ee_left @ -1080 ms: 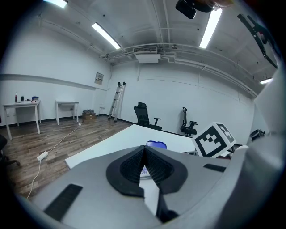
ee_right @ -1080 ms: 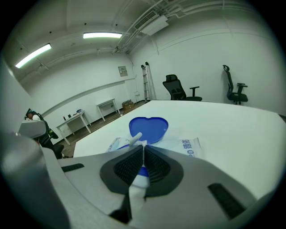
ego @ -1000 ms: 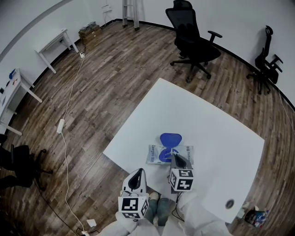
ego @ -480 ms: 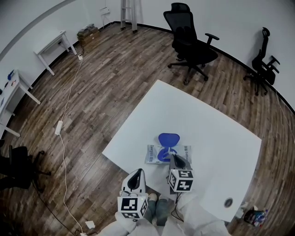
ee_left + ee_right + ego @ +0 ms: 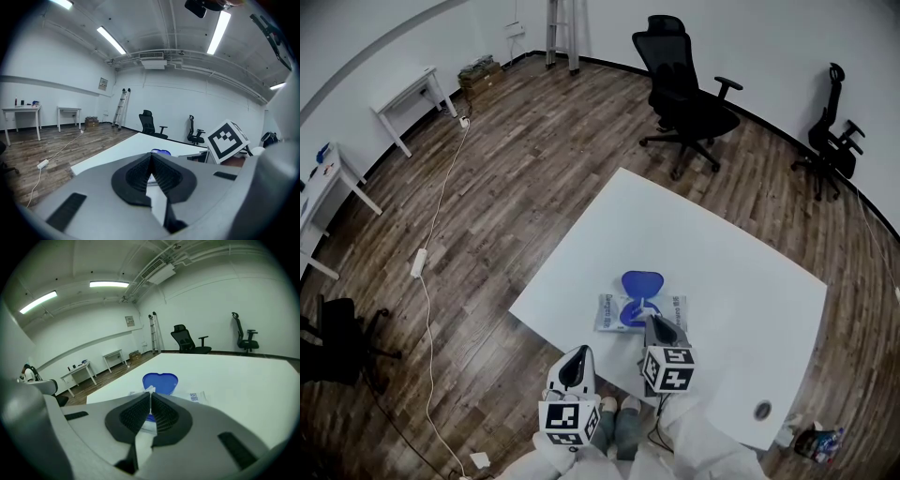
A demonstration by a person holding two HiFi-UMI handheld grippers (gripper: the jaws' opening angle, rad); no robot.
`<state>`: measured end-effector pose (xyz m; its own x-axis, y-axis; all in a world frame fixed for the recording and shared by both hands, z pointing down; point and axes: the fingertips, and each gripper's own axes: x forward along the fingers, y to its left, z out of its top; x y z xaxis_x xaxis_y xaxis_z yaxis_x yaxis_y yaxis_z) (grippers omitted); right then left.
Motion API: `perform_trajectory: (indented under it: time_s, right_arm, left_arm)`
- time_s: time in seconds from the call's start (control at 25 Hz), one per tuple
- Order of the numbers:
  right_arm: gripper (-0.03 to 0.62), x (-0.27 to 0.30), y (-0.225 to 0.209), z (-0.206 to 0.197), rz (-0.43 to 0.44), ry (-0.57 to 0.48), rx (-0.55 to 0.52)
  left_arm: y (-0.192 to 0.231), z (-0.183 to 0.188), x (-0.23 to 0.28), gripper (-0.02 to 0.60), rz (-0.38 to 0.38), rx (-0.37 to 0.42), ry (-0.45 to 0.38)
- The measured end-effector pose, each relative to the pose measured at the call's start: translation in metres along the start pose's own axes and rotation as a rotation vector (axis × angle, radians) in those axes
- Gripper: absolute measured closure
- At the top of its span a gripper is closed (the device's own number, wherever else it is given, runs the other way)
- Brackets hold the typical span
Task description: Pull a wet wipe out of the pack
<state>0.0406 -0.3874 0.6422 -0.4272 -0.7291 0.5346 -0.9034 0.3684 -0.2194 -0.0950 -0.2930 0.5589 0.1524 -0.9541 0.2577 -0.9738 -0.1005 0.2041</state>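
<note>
In the head view the right tool (image 5: 655,323) covers the near edge of the wipe pack (image 5: 612,314). The print (image 5: 677,303) on the pack is too small to read. The wipe (image 5: 150,390) is mostly hidden between that tool's pressed-together jaws, so only a thin white edge shows. The picture's bottom edge cuts off the person's sleeves (image 5: 703,441).

Room's bright and evenly lit. Long ceiling tubes (image 5: 111,40) glow above and ahead of the left gripper (image 5: 151,155), with another tube (image 5: 108,284) high over the right gripper (image 5: 150,393). Shadows are faint and soft. There's heavy fisheye bending, black rounded corners on both gripper views, and the gripper bodies up close look soft.
</note>
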Motion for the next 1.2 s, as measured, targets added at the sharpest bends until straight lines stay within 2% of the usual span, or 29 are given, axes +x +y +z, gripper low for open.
perform_trajectory:
  time_s: [1.2]
  right_arm:
    - [0.579, -0.032, 0.01, 0.03, -0.006, -0.102, -0.014]
  left_arm:
    - [-0.001, 0.002, -0.024, 0.583, -0.005, -0.007, -0.037]
